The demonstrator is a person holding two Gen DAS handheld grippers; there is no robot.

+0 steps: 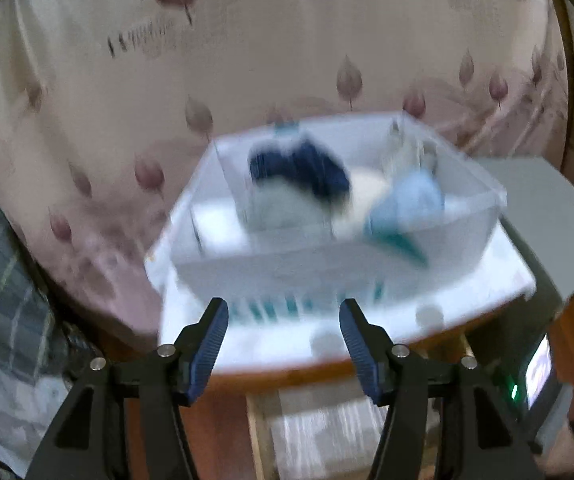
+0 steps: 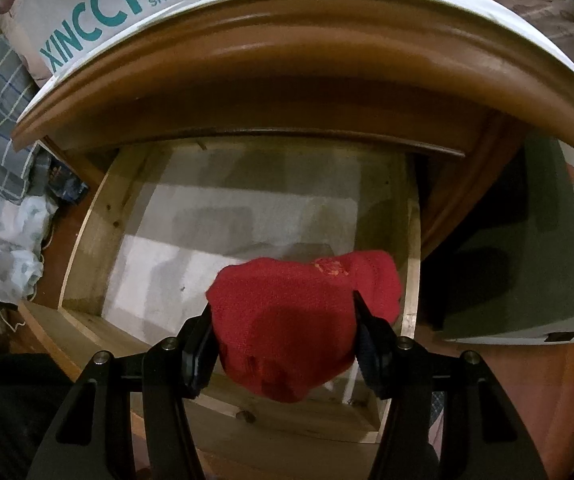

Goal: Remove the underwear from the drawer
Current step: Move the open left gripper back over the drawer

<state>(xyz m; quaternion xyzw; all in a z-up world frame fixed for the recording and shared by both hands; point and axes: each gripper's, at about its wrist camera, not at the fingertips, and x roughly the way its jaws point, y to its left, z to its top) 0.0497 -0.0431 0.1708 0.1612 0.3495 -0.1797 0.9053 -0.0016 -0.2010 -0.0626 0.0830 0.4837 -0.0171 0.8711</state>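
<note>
Nearest in the right wrist view, the right gripper (image 2: 283, 332) pinches a bundled red underwear (image 2: 287, 320), one pad pressed into each side of the cloth. The bundle hangs at about 6 o'clock in that view, above the front part of the open wooden drawer (image 2: 87, 240). Beyond the bundle, toward 12 o'clock, the drawer floor shows only a pale liner — no other garment is visible there, though the front strip under the bundle is hidden. So the drawer looks close to emptied, and this red piece seems to be among the last to go. It is gripped but not yet carried clear.

Above the drawer, from 10 to 2 o'clock, runs the rounded wooden cabinet top (image 2: 307, 52), with a white shoe-box lid (image 2: 99, 8) lying on it at 11 o'clock.

In the blurred left wrist view, the left gripper (image 1: 283, 332) is spread and holds nothing. Past its fingertips, toward 12 o'clock, a clear plastic bin (image 1: 479, 208) stands on the white lid. Inside lie several garments — a navy piece (image 1: 299, 168) at the back, a pale grey-green one (image 1: 283, 208) in front of it, a cream one (image 1: 367, 192) in the middle and a light blue one (image 1: 411, 204) toward 2 o'clock. These appear to be the pieces already moved. A leaf-print curtain (image 1: 247, 60) hangs farthest back.
</note>
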